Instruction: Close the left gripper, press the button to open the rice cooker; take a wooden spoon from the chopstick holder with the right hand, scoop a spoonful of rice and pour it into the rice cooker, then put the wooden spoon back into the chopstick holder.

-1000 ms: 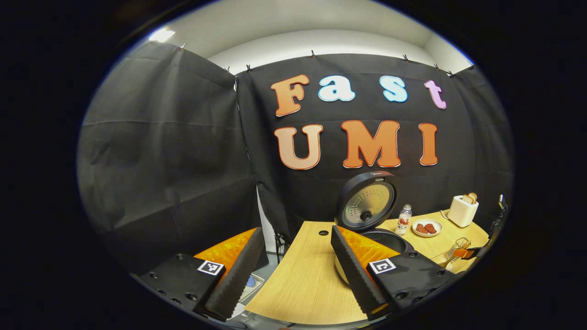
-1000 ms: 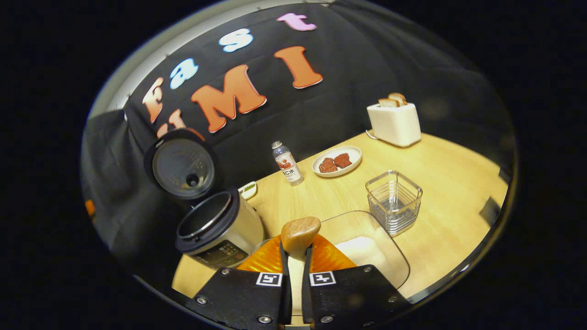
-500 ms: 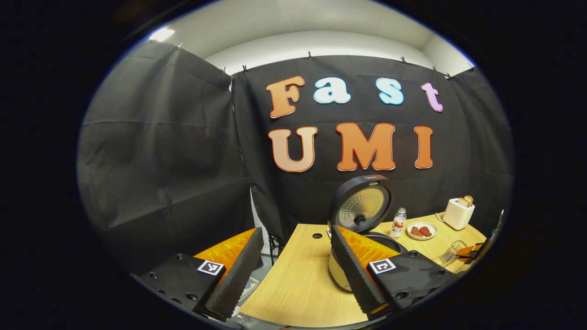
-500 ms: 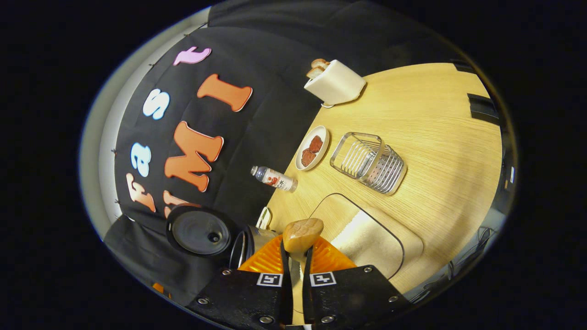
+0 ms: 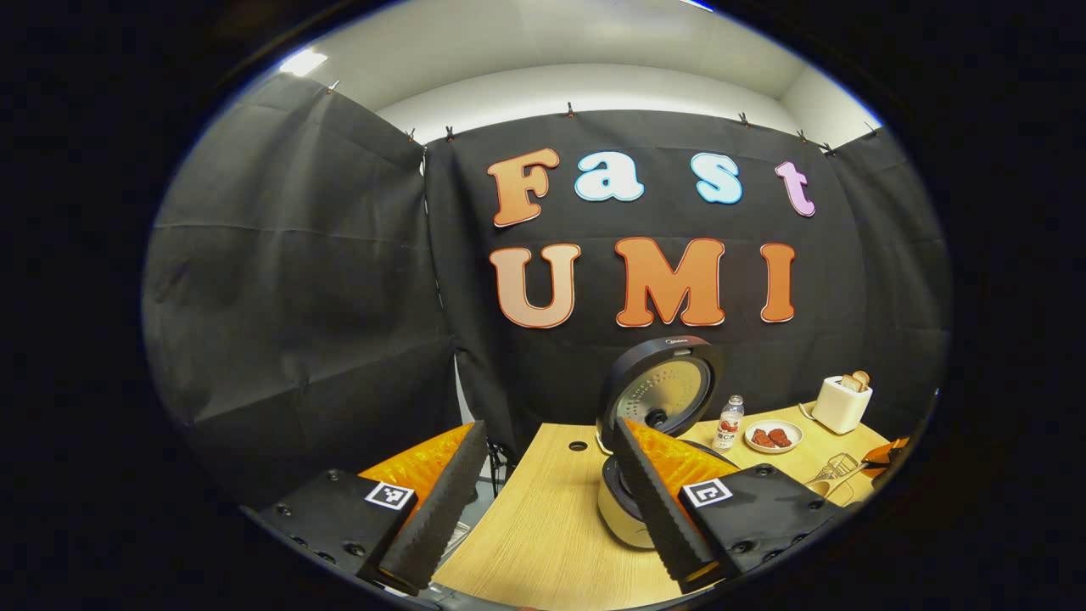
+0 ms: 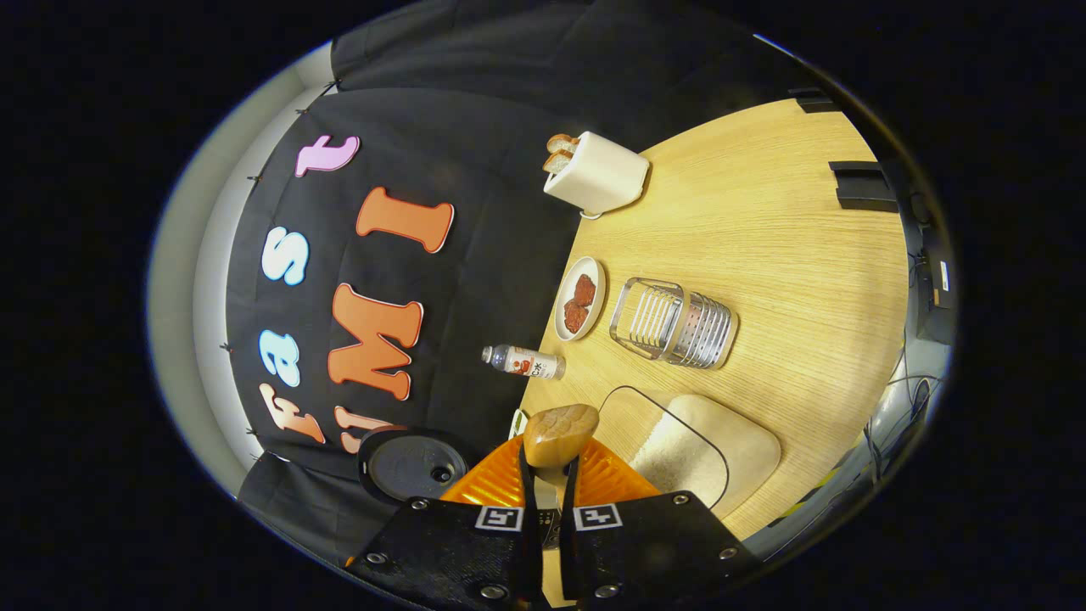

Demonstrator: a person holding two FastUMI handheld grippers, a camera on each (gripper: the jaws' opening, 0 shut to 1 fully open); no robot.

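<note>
The rice cooker [image 5: 624, 518] stands on the wooden table [image 5: 543, 543] with its round lid [image 5: 662, 390] raised. My left gripper [image 5: 550, 427] is open, its fingers wide apart with nothing between them; the cooker lies just behind its right finger [image 5: 657, 501]. My right gripper [image 6: 547, 467] is shut on the wooden spoon [image 6: 560, 433], whose bowl juts out past the fingertips. The right gripper view is rolled about a quarter turn, and the cooker lid [image 6: 411, 467] sits close to the left of the spoon. Whether rice lies in the spoon cannot be told. The metal chopstick holder [image 6: 674, 322] holds nothing.
A clear box of rice [image 6: 696, 441] lies beside the spoon. Farther along the table [image 6: 764, 221] are a small bottle [image 6: 522, 362], a plate of brown food [image 6: 581, 297] and a white toaster [image 6: 598, 174] with bread. Black cloth walls enclose the booth.
My right gripper has rolled over sideways with the spoon and drawn close to the cooker's lid. The left gripper has backed off a little, so the cooker looks smaller.
</note>
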